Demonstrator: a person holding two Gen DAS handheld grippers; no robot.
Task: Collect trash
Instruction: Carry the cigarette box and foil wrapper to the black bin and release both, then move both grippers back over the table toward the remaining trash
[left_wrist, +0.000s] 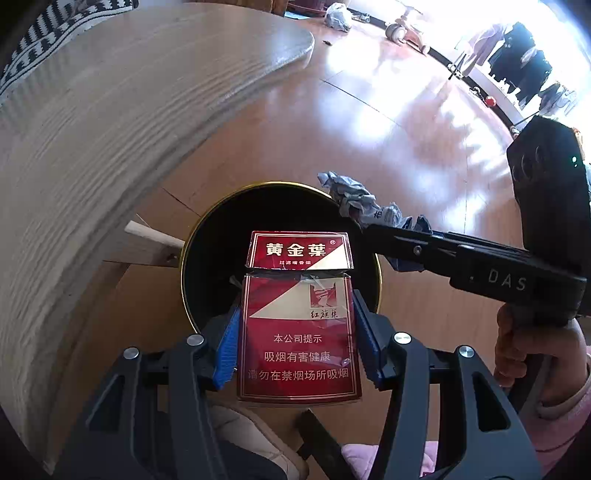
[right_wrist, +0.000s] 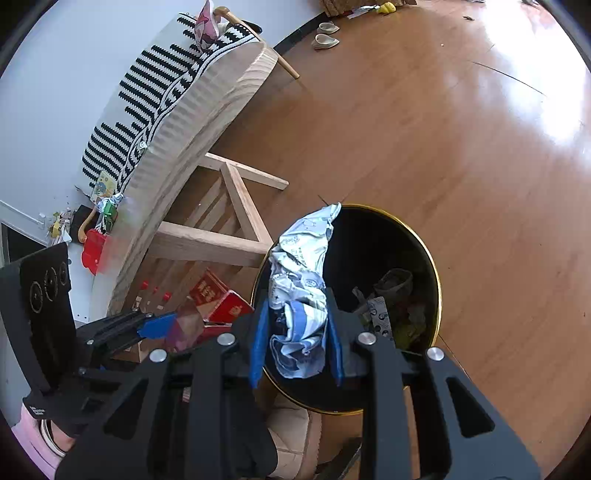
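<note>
Red cigarette pack (left_wrist: 298, 325): flip lid reads 黄金葉 with ®, small line under it 过滤嘴香烟. Body has 红旗渠 beside a small emblem, then the white warning 本公司提示 / 吸烟有害健康 / 请勿在禁烟场所吸烟. Right claw (left_wrist: 364, 224) arm is stamped "DAS". Crumpled wrapper (right_wrist: 301, 291) carries print, too creased to read. In the right wrist view the pack's text is blurred.

Cigarette pack (left_wrist: 299, 325): red and cream, white lettering. Crumpled wrapper (right_wrist: 301, 291): white with blue print. Trash bin (right_wrist: 437, 280): black, gold rim. Cloth (right_wrist: 147, 110): black-and-white striped. Tabletop (left_wrist: 110, 122): pale woodgrain. Floor (right_wrist: 424, 129): brown.
</note>
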